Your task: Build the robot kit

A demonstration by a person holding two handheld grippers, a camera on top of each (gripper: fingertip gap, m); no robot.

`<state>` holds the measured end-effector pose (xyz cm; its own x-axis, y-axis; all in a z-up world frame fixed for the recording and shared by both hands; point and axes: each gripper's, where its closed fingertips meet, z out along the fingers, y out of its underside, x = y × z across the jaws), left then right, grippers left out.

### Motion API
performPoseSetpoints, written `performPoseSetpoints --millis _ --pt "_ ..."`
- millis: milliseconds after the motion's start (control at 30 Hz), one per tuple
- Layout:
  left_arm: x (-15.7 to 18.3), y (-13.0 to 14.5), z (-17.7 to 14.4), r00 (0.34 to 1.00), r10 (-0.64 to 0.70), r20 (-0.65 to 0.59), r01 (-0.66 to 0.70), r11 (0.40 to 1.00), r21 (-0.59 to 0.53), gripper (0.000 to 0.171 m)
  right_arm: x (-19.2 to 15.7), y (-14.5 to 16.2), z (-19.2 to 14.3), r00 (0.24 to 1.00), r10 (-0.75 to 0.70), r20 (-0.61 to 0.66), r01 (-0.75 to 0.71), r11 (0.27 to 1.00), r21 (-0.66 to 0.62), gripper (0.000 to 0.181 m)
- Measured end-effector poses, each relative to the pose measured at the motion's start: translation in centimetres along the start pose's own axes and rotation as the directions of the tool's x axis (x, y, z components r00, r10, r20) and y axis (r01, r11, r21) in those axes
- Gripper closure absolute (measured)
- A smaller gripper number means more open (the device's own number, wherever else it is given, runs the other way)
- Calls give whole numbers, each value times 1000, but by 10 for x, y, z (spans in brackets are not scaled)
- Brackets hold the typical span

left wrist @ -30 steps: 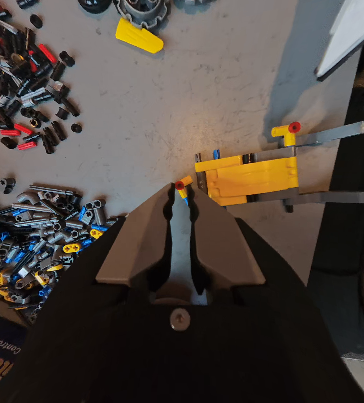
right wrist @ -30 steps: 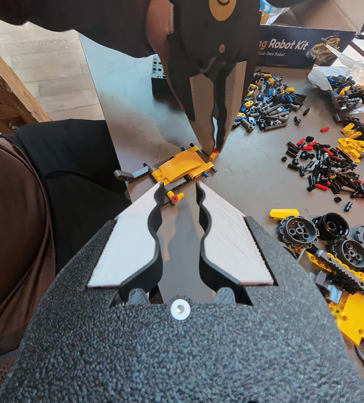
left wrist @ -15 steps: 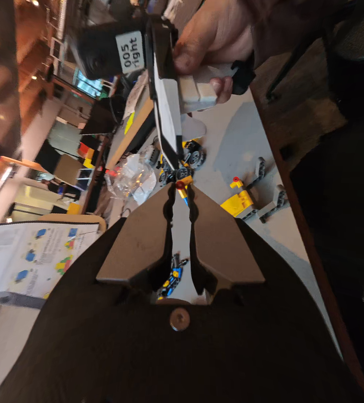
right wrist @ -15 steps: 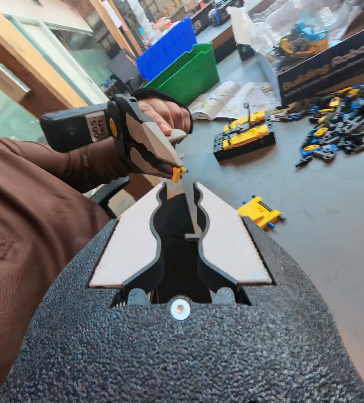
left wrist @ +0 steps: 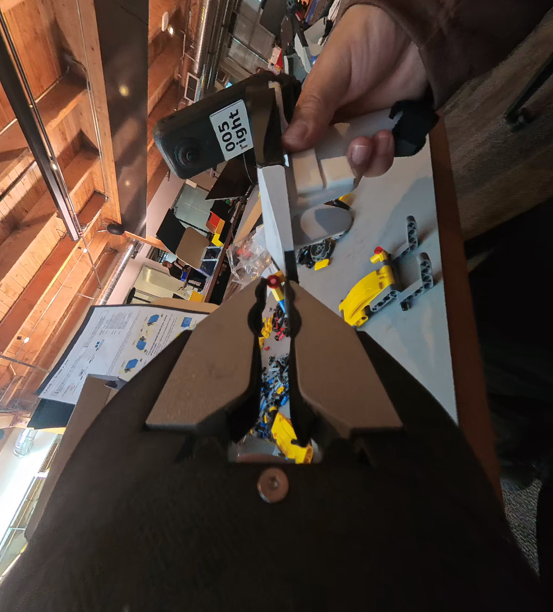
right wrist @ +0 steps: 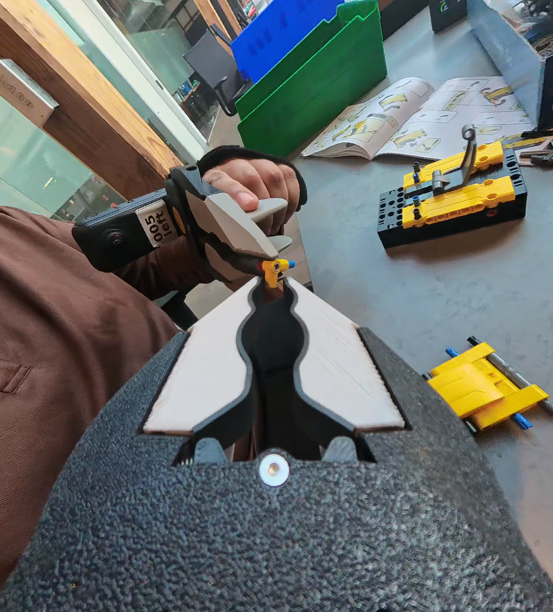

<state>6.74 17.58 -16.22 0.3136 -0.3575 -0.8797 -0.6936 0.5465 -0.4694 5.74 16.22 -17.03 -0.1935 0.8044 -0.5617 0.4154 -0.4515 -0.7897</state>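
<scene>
Left claw: left gripper (left wrist: 276, 285) is clamped on a little yellow connector piece (left wrist: 276, 288) with a red pin end and a blue pin end, held up in the air off the table.
Same piece from the other side: the yellow connector (right wrist: 273, 270) sticks out past the left gripper's fingertips (right wrist: 270, 256), with one short yellow leg hanging down.
Right claw: right gripper (right wrist: 271, 284) has its jaws nearly together around that hanging leg. Looks like it's just touching or about to pinch, can't say it has a firm hold.
Key relation: the two grippers meet tip to tip, roughly crosswise. The piece's pin axis runs across the right gripper's line of sight, the leg points back into its jaws.
Nearer hand: both are right on it, but only the left one clearly carries it.
Further out: yellow and grey assembly (right wrist: 487, 394) lies flat on the grey table (right wrist: 401, 298), well apart and to the right of the right gripper.
Beyond that: black block with yellow beams (right wrist: 454, 205), open instruction booklet (right wrist: 411, 116), green bin (right wrist: 315, 86).
Left view extras: loose parts piles (left wrist: 275, 381) on the table behind the jaws.
</scene>
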Motion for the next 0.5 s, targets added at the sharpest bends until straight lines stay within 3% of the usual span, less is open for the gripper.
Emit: performPoseSetpoints --millis 300,433,500 --pt "-4 14 -10 1000 10 27 -10 1000 4 165 5 -7 16 982 138 127 -145 988 49 172" --pt "-5 19 -9 999 -7 40 8 1000 -3 165 10 -9 16 988 113 106 -120 991 62 174" --pt "-5 24 -6 997 -67 31 68 997 -31 165 18 -10 15 998 63 31 -65 995 76 176"
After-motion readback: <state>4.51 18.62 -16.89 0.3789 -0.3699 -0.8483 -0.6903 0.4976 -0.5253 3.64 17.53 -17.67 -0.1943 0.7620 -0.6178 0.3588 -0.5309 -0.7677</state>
